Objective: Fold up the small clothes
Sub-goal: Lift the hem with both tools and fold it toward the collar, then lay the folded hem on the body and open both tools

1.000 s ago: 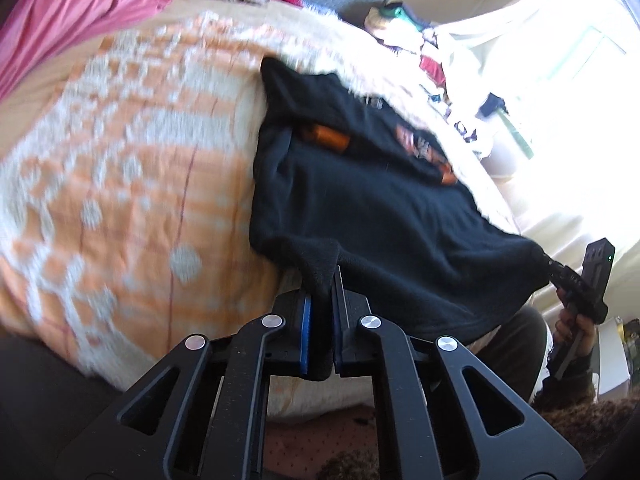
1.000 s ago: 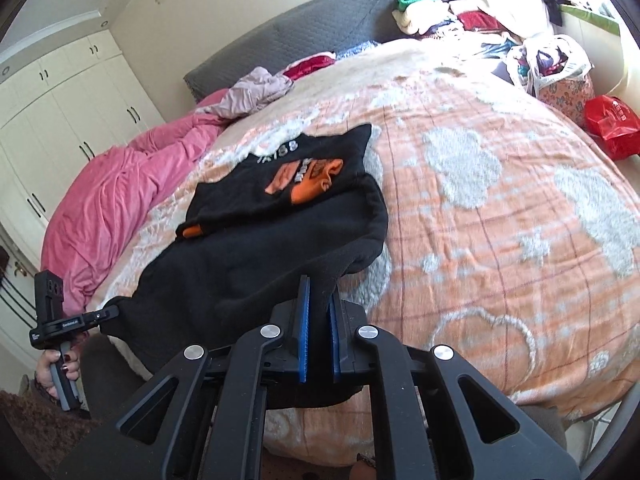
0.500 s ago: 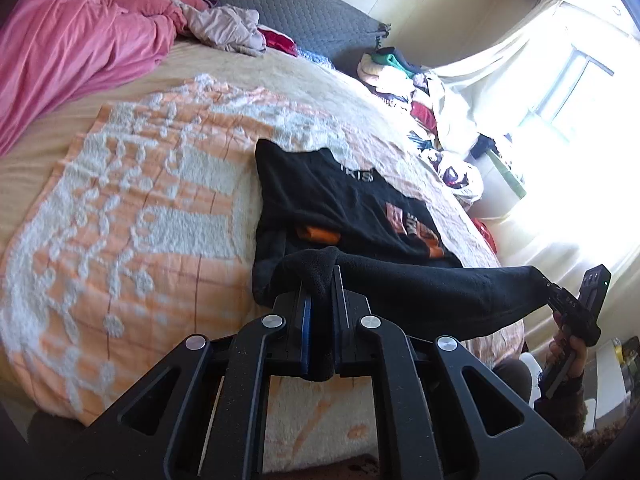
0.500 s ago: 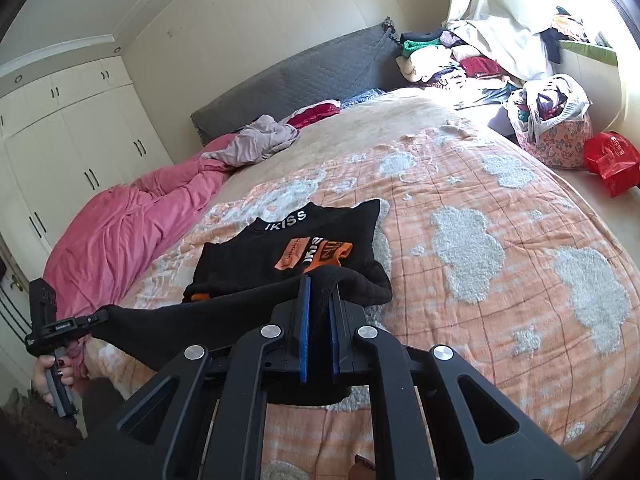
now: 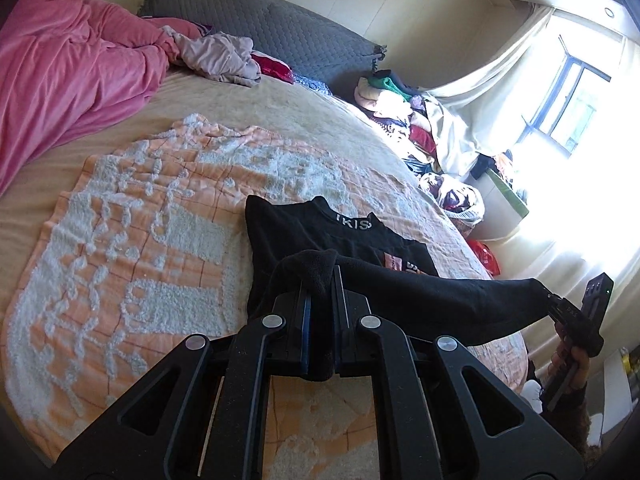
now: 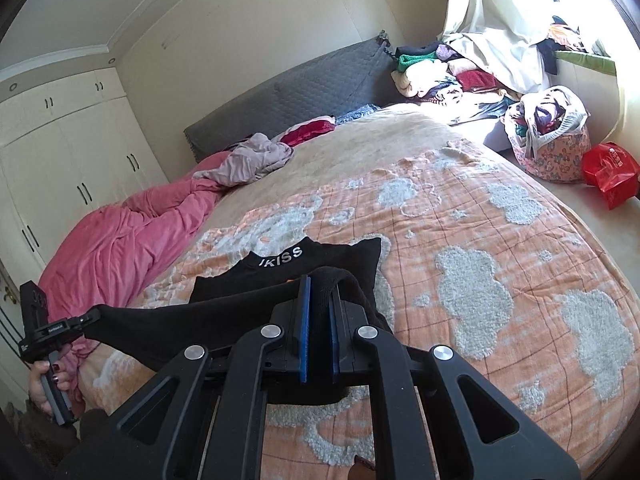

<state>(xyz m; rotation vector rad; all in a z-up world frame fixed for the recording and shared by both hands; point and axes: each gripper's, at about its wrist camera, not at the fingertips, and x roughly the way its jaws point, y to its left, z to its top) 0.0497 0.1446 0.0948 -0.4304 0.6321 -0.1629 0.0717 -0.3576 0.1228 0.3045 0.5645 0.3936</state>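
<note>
A small black top (image 5: 316, 236) with white collar lettering and an orange print lies on the orange and white blanket (image 5: 132, 264). Its collar end rests flat. Its lower hem is lifted and stretched taut between both grippers, above the blanket. My left gripper (image 5: 320, 300) is shut on one hem corner. My right gripper (image 6: 318, 304) is shut on the other corner. In the right wrist view the top (image 6: 320, 260) shows its collar beyond the raised hem. The right gripper also shows in the left wrist view (image 5: 560, 308), and the left gripper in the right wrist view (image 6: 86, 318).
A pink duvet (image 5: 68, 76) is bunched at the bed's left side. A crumpled mauve garment (image 5: 218, 56) lies near the grey headboard (image 5: 280, 36). A clothes pile (image 6: 440, 72), a full laundry basket (image 6: 548, 136) and a red bag (image 6: 610, 174) stand right of the bed.
Both grippers have risen and moved toward the collar, carrying the hem with them. The lifted fabric now hides most of the orange print.
</note>
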